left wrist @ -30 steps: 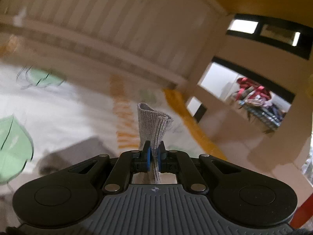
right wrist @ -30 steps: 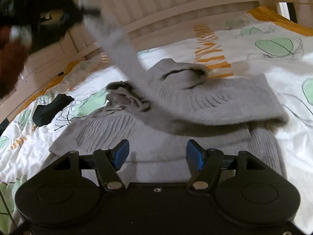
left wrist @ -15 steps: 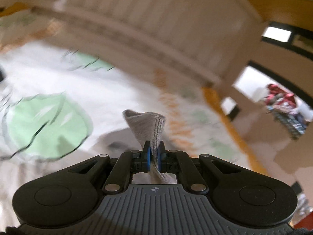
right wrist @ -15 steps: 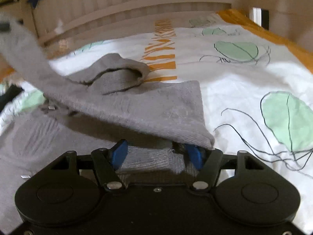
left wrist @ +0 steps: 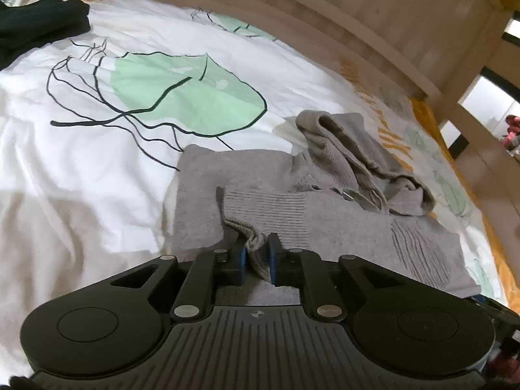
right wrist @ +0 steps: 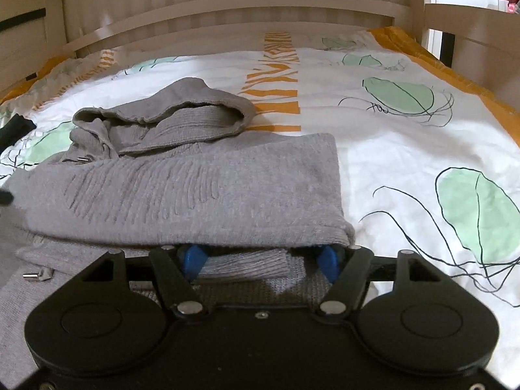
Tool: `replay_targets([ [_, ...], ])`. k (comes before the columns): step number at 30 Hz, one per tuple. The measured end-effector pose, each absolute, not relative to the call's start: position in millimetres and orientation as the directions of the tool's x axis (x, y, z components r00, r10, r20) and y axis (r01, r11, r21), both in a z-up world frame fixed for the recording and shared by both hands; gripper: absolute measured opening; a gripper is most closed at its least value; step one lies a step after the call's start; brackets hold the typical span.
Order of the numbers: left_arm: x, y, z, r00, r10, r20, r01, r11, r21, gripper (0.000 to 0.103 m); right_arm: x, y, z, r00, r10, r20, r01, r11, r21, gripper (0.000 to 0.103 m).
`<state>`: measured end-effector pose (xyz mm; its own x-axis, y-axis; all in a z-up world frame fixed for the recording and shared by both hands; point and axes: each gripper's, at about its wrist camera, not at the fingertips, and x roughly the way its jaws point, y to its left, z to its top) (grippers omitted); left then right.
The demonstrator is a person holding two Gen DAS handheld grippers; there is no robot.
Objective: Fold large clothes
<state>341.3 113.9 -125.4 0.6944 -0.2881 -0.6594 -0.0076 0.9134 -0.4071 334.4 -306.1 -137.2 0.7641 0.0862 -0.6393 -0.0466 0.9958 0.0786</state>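
Grey hooded sweater (left wrist: 341, 208) lies on the leaf-print duvet (left wrist: 97, 162). Left gripper (left wrist: 257, 261), jaws just opening, has the ribbed cuff (left wrist: 260, 214) loose between them. Right gripper (right wrist: 260, 260) stands spread under the folded sleeve (right wrist: 201, 191).

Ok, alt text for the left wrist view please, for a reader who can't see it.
The left gripper hangs low over a grey hooded sweater on a bed; its fingers have just been opening, and the ribbed cuff of a sleeve lies loosely between them. The bedspread is white with green leaf prints, with a dark garment at its far left.
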Motion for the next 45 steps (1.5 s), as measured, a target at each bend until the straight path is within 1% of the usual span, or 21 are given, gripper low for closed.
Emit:
replay_targets([
  [8, 333.5, 112.3, -128.4, 0.705, -0.265, -0.658, -0.007, 0.925, -0.379, 0.016, 328.7, -306.3, -134.1, 0.759, 0.108, -0.642, -0.072, 0.994, 0.082, 0.074],
  [11, 334.6, 109.0, -128.9, 0.702, -0.255, -0.665, 0.006, 0.936, -0.353, 0.016, 318.8, -307.1, -130.2, 0.750, 0.127, -0.649, -0.087, 0.992, 0.094, 0.078],
  [13, 334.7, 107.6, -129.7, 0.702, -0.251, -0.666, 0.010, 0.939, -0.343, 0.016, 309.6, -308.4, -127.2, 0.733, 0.140, -0.665, -0.098, 0.990, 0.101, 0.084],
  [16, 333.4, 108.0, -130.5, 0.708, -0.252, -0.660, 0.010, 0.938, -0.347, 0.016, 293.3, -302.6, -123.6, 0.710, 0.144, -0.689, -0.140, 0.988, 0.061, 0.085],
  [18, 330.4, 106.9, -125.7, 0.714, -0.240, -0.657, 0.006, 0.941, -0.338, 0.016, 283.4, -299.7, -118.0, 0.709, 0.171, -0.684, -0.170, 0.983, 0.070, 0.085],
  [21, 321.5, 100.8, -107.7, 0.745, -0.202, -0.635, 0.006, 0.955, -0.296, 0.020, 277.4, -297.3, -103.1, 0.743, 0.210, -0.636, -0.185, 0.977, 0.106, 0.085],
  [23, 315.6, 96.5, -94.2, 0.778, -0.200, -0.596, 0.029, 0.958, -0.284, 0.029, 281.1, -294.9, -93.3, 0.769, 0.220, -0.600, -0.183, 0.975, 0.122, 0.085],
  [24, 314.8, 93.4, -88.5, 0.788, -0.203, -0.582, 0.045, 0.961, -0.274, 0.032, 285.2, -293.4, -89.4, 0.779, 0.225, -0.585, -0.184, 0.974, 0.130, 0.085],
  [26, 317.8, 85.1, -82.2, 0.793, -0.205, -0.574, 0.074, 0.967, -0.242, 0.043, 297.9, -288.6, -85.8, 0.784, 0.227, -0.578, -0.186, 0.974, 0.130, 0.085],
  [27, 320.8, 79.9, -81.3, 0.791, -0.204, -0.577, 0.088, 0.971, -0.223, 0.045, 304.8, -285.9, -86.5, 0.785, 0.221, -0.578, -0.186, 0.975, 0.120, 0.085],
  [31, 335.2, 65.5, -93.1, 0.763, -0.187, -0.619, 0.113, 0.981, -0.156, 0.047, 331.1, -278.8, -99.1, 0.774, 0.196, -0.602, -0.168, 0.980, 0.103, 0.085],
  [35, 348.5, 67.1, -121.5, 0.696, -0.158, -0.701, 0.094, 0.987, -0.129, 0.048, 342.1, -281.1, -122.1, 0.740, 0.147, -0.656, -0.128, 0.989, 0.077, 0.084],
  [36, 347.4, 66.8, -123.8, 0.704, -0.160, -0.692, 0.112, 0.987, -0.115, 0.049, 342.8, -281.6, -128.0, 0.730, 0.145, -0.668, -0.130, 0.989, 0.073, 0.085],
  [38, 347.7, 61.2, -121.7, 0.700, -0.147, -0.699, 0.148, 0.987, -0.059, 0.051, 337.9, -281.8, -132.0, 0.740, 0.150, -0.656, -0.149, 0.987, 0.058, 0.085],
  [39, 348.4, 58.6, -118.8, 0.691, -0.142, -0.708, 0.166, 0.985, -0.035, 0.051, 337.9, -281.5, -131.4, 0.735, 0.152, -0.661, -0.155, 0.986, 0.055, 0.087],
  [40, 350.7, 57.1, -114.1, 0.680, -0.141, -0.720, 0.181, 0.983, -0.022, 0.051, 338.4, -281.9, -130.1, 0.727, 0.158, -0.668, -0.160, 0.985, 0.060, 0.091],
  [42, 353.9, 58.6, -102.5, 0.661, -0.172, -0.730, 0.204, 0.978, -0.046, 0.051, 341.6, -283.0, -128.0, 0.702, 0.183, -0.688, -0.175, 0.981, 0.082, 0.096],
  [44, 356.3, 61.7, -85.3, 0.673, -0.222, -0.705, 0.225, 0.970, -0.090, 0.051, 345.7, -284.8, -121.7, 0.667, 0.207, -0.715, -0.197, 0.975, 0.098, 0.095],
  [45, 358.5, 61.5, -77.2, 0.685, -0.233, -0.691, 0.234, 0.968, -0.095, 0.051, 347.8, -286.7, -116.8, 0.656, 0.220, -0.722, -0.204, 0.973, 0.112, 0.090],
])
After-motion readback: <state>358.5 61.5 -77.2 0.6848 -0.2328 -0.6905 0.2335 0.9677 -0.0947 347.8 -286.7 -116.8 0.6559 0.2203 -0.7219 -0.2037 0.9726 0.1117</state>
